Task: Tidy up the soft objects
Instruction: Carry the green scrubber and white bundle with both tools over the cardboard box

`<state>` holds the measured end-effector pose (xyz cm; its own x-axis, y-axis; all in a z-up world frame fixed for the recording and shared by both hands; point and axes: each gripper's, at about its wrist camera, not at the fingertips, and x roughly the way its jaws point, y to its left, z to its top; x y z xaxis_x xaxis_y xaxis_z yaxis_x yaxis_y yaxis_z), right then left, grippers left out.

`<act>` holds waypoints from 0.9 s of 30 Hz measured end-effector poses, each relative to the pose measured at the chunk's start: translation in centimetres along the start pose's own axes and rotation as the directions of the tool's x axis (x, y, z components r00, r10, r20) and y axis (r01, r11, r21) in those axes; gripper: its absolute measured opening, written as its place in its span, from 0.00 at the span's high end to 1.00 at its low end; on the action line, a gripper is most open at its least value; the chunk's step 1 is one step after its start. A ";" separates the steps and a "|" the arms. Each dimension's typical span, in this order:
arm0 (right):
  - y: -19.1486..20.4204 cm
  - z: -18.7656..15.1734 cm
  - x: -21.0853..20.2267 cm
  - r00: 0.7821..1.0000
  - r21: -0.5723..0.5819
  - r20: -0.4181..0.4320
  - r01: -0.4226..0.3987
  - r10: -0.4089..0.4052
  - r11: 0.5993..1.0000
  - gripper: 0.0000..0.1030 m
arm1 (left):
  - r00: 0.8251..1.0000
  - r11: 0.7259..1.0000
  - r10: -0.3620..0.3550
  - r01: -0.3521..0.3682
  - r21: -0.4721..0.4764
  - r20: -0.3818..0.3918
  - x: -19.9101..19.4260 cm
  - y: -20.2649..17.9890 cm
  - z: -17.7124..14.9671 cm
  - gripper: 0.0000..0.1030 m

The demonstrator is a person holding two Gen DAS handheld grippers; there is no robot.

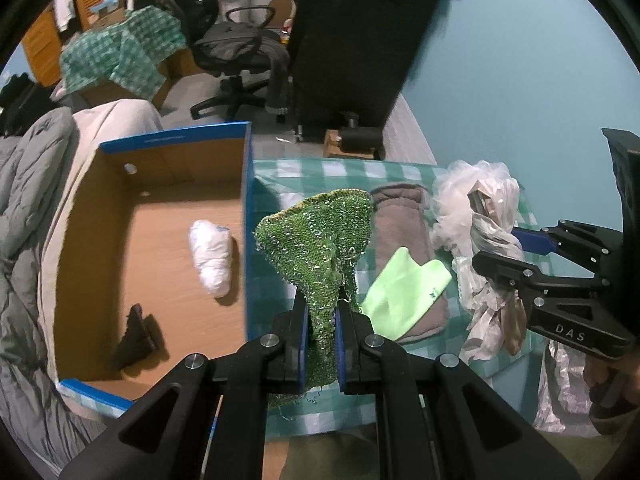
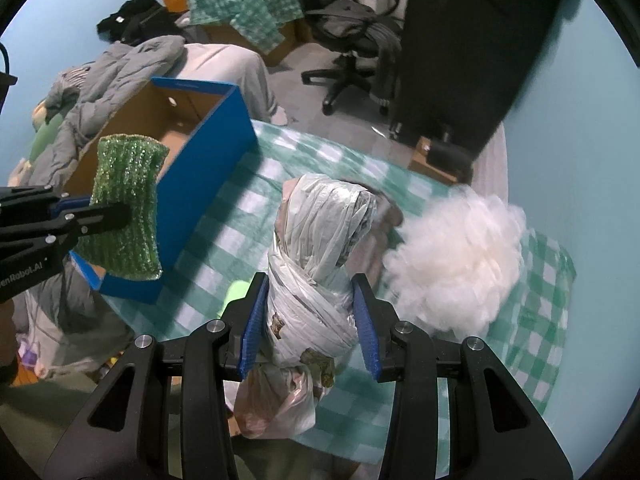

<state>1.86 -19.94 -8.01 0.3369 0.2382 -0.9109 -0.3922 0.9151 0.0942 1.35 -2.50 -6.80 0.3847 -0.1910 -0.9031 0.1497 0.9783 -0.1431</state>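
While both loads hang clear of the checked cloth (image 1: 404,170), the step in hand reads as carrying them over to the blue box (image 1: 248,240) and dropping them in.

Left gripper (image 1: 322,344): clamped hard on the green scouring pad (image 1: 320,248), jaws nearly touching, the pad pinched at its waist and flaring above. In the left wrist view the pad sits at centre with the box opening at 9 o'clock.

Right gripper (image 2: 312,316): closed on the knotted bundle of plastic bags (image 2: 320,248), both blue pads pressed into its sides; a loose tail hangs below the jaws at 6 o'clock.

Box contents so far: a white wrapped bundle (image 1: 212,260) and a small dark item (image 1: 134,336), type unclear. Still on the cloth: a lime green cloth (image 1: 404,296) lying on a grey-brown towel (image 1: 400,216), and white fluffy stuffing (image 2: 456,256) at 3 o'clock in the right wrist view.

Judgement on technique:
- Clear the near box wall with the pad's lower edge before opening; it is thin and could catch on the rim.
- The bag tail dangles low; it needs extra height over the wall.
- Release over bare cardboard, not on the white bundle.
- One gripper at a time, since they are close together.
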 end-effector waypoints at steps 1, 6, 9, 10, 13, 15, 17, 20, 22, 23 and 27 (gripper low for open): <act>0.4 0.4 0.0 1.000 -0.008 0.004 -0.006 0.006 1.000 0.61 | 1.000 1.000 0.005 -0.005 -0.008 0.001 -0.1 0.4 0.0 0.90; 2.4 2.2 0.6 0.999 -0.044 0.014 -0.040 0.041 0.998 0.61 | 1.000 0.998 0.029 -0.029 -0.056 0.009 -0.5 2.4 -0.3 0.90; 3.9 3.3 1.0 0.998 -0.076 0.019 -0.057 0.058 0.995 0.61 | 0.999 0.996 0.043 -0.042 -0.079 0.013 -0.8 3.7 -0.5 0.90; 4.5 3.8 1.2 0.998 -0.089 0.021 -0.063 0.065 0.994 0.61 | 0.999 0.995 0.048 -0.046 -0.086 0.014 -0.9 4.1 -0.6 0.90; 5.8 4.8 1.7 0.996 -0.118 0.020 -0.079 0.082 0.990 0.61 | 0.998 0.992 0.063 -0.060 -0.111 0.017 -1.2 5.6 -0.9 0.90; 6.5 5.4 1.9 0.996 -0.134 0.019 -0.085 0.088 0.987 0.61 | 0.997 0.990 0.072 -0.069 -0.122 0.020 -1.3 6.4 -1.0 0.90; 7.5 6.0 2.2 0.995 -0.150 0.019 -0.094 0.098 0.984 0.61 | 0.997 0.988 0.079 -0.075 -0.131 0.021 -1.4 7.1 -1.1 0.90; 8.8 7.0 2.7 0.993 -0.172 0.019 -0.108 0.113 0.979 0.61 | 0.996 0.985 0.092 -0.088 -0.147 0.020 -1.4 8.3 -1.2 0.90; 9.5 7.6 3.0 0.993 -0.183 0.018 -0.114 0.119 0.977 0.61 | 0.995 0.983 0.100 -0.096 -0.158 0.018 -1.3 9.2 -1.3 0.90; 10.0 7.9 3.1 0.992 -0.190 0.018 -0.118 0.124 0.975 0.61 | 0.995 0.982 0.102 -0.098 -0.162 0.018 -1.4 9.5 -1.4 0.90; 11.8 9.0 3.7 0.990 -0.214 0.011 -0.136 0.142 0.967 0.61 | 0.994 0.978 0.104 -0.100 -0.181 0.012 -1.2 11.1 -1.6 0.90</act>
<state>6.23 -5.36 -6.68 0.2869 0.3691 -0.8840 -0.6088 0.7827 0.1292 1.13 8.73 -7.92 0.4092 -0.0889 -0.9081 -0.0573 0.9908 -0.1227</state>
